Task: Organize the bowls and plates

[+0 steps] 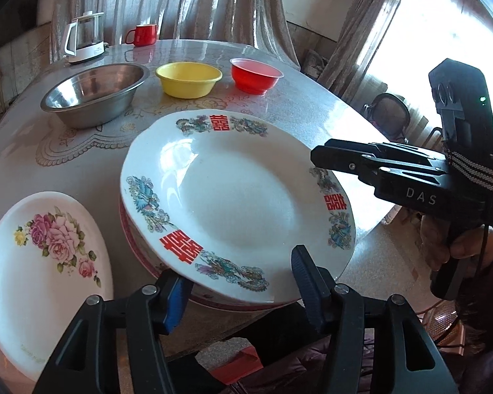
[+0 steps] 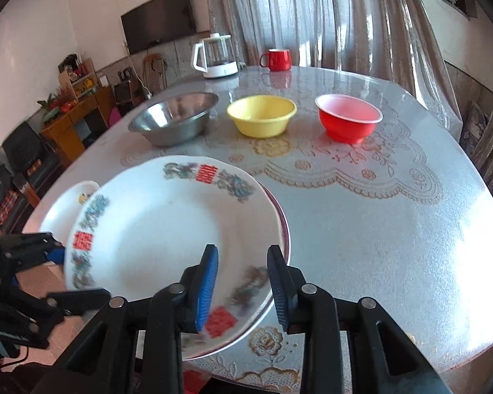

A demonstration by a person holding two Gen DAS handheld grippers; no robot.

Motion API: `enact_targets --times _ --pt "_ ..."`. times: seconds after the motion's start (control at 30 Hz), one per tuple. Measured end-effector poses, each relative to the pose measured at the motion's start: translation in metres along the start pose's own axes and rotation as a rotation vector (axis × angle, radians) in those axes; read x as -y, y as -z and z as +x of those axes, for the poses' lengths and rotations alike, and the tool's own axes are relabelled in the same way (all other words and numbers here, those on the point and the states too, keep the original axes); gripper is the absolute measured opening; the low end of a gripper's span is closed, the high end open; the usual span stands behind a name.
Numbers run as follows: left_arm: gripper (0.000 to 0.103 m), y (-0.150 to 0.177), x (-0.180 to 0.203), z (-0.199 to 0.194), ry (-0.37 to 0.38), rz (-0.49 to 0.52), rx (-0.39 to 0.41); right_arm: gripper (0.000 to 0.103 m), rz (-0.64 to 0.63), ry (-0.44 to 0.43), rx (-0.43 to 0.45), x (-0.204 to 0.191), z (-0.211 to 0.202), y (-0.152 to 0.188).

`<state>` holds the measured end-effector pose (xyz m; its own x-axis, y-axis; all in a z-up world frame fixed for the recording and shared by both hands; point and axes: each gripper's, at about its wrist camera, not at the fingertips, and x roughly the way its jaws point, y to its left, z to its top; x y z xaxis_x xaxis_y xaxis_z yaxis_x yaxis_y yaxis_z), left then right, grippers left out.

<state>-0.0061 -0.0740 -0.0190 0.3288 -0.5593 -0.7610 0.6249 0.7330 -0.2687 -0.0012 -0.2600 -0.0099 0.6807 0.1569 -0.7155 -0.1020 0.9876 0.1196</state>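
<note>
A white plate with red characters and dragons [image 1: 236, 203] lies on top of a pink-rimmed plate [image 1: 138, 256] near the table's front edge; it also shows in the right wrist view [image 2: 161, 239]. My left gripper [image 1: 240, 275] is open with its jaws either side of the plate's near rim. My right gripper [image 2: 243, 282] is open over the plate's right rim, and shows from the side in the left wrist view [image 1: 315, 157]. A white plate with pink flowers [image 1: 39, 269] lies to the left. A steel bowl [image 1: 95, 93], a yellow bowl [image 1: 189, 78] and a red bowl [image 1: 256, 74] stand in a row behind.
A white kettle [image 1: 83, 37] and a red mug [image 1: 143, 34] stand at the table's far edge by the curtains. The glass-covered table [image 2: 378, 229] ends just beneath both grippers. A chair [image 1: 389, 115] stands off the right side.
</note>
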Motion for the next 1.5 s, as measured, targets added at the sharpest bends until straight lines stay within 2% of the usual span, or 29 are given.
enact_targets --times 0.13,0.37,0.5,0.6,0.63,0.7,0.8,0.97,1.07,1.2,1.3,1.5 --pt "0.058 0.006 -0.006 -0.005 0.002 -0.006 0.000 0.031 -0.024 0.037 0.011 -0.005 -0.003 -0.005" --pt "0.058 0.007 -0.017 -0.019 0.000 -0.040 0.034 0.031 0.154 0.147 0.015 0.030 0.006 -0.006" --pt "0.064 0.008 -0.028 -0.024 -0.014 -0.100 0.079 0.031 0.240 0.104 -0.012 0.046 0.014 -0.002" --pt "0.075 0.009 -0.033 -0.030 -0.024 -0.125 0.137 0.033 0.206 0.072 -0.021 0.036 0.017 0.000" --pt "0.082 0.008 -0.034 -0.032 -0.025 -0.123 0.150 0.033 0.185 0.092 -0.022 0.032 0.017 -0.001" --pt "0.087 0.007 -0.033 -0.036 -0.034 -0.112 0.160 0.033 0.155 0.113 -0.023 0.027 0.020 -0.001" --pt "0.088 0.004 -0.035 -0.036 -0.052 -0.121 0.158 0.036 0.117 0.117 -0.030 0.020 0.021 -0.001" --pt "0.088 0.003 -0.047 -0.035 -0.062 -0.197 0.141 0.039 0.057 0.119 -0.042 0.008 0.024 0.000" --pt "0.088 0.006 -0.052 -0.041 -0.086 -0.219 0.170 0.044 0.098 0.113 -0.069 0.014 0.030 0.001" --pt "0.102 0.009 -0.064 -0.050 -0.114 -0.283 0.211 0.046 0.136 0.112 -0.083 0.019 0.032 0.001" --pt "0.102 0.009 -0.072 -0.054 -0.132 -0.325 0.227 0.053 0.147 0.085 -0.066 0.020 0.029 0.001" --pt "0.103 0.011 -0.078 -0.055 -0.219 -0.341 0.233 0.055 0.111 0.050 -0.044 0.010 0.026 0.001"
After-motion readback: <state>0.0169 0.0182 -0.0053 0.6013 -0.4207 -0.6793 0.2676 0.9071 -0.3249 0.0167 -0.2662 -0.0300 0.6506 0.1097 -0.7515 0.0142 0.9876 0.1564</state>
